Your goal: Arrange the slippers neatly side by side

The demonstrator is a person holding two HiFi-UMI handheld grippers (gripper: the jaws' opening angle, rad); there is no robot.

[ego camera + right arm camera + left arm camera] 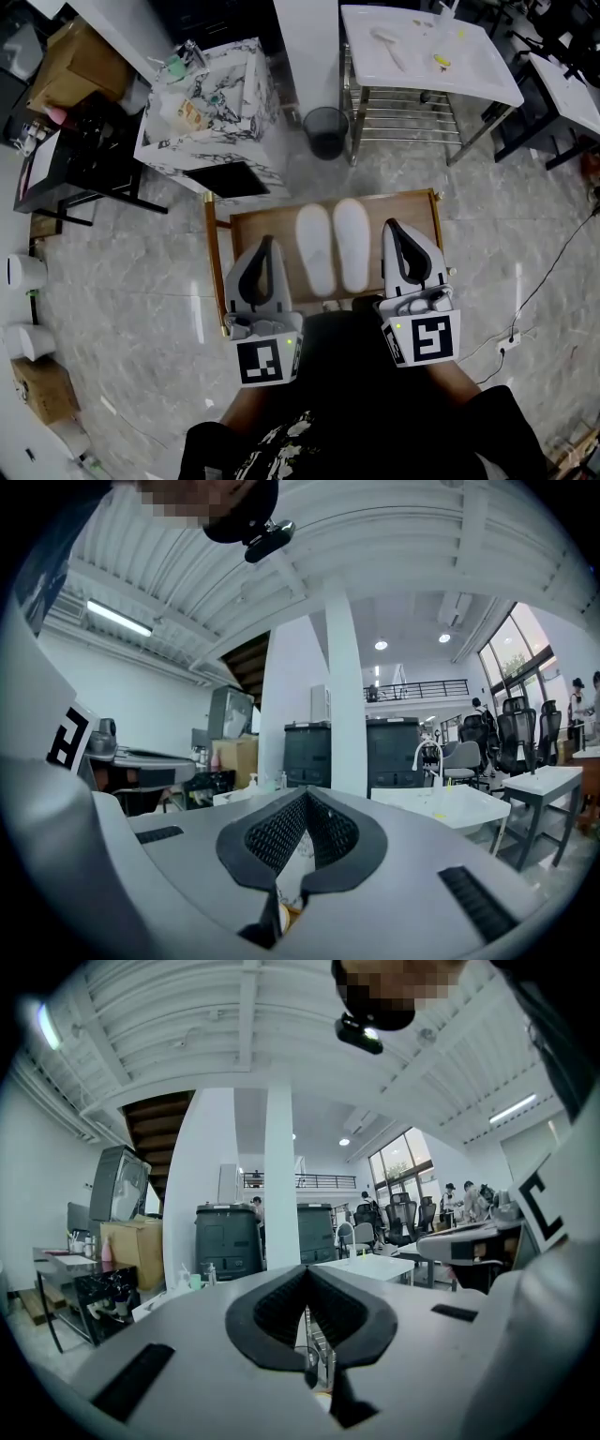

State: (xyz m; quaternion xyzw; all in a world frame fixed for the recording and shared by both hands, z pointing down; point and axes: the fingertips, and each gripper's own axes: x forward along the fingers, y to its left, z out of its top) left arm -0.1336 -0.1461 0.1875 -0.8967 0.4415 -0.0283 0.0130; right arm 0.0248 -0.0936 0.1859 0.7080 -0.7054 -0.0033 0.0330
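Observation:
Two white slippers lie side by side on a low wooden table (246,221), toes pointing away from me: the left slipper (316,247) and the right slipper (352,243), nearly touching. My left gripper (269,244) hovers at the table's left, beside the left slipper, shut and empty. To the right of the right slipper, my right gripper (394,228) is also shut with nothing in it. Both gripper views point level across the room, where the left gripper (307,1279) and the right gripper (305,801) show tips together; no slipper appears there.
A marble-patterned cabinet (211,112) stands beyond the table at left, a black bin (325,131) behind it, and a white table (427,52) on a metal rack at the back right. A cable and power strip (511,345) lie on the floor at right.

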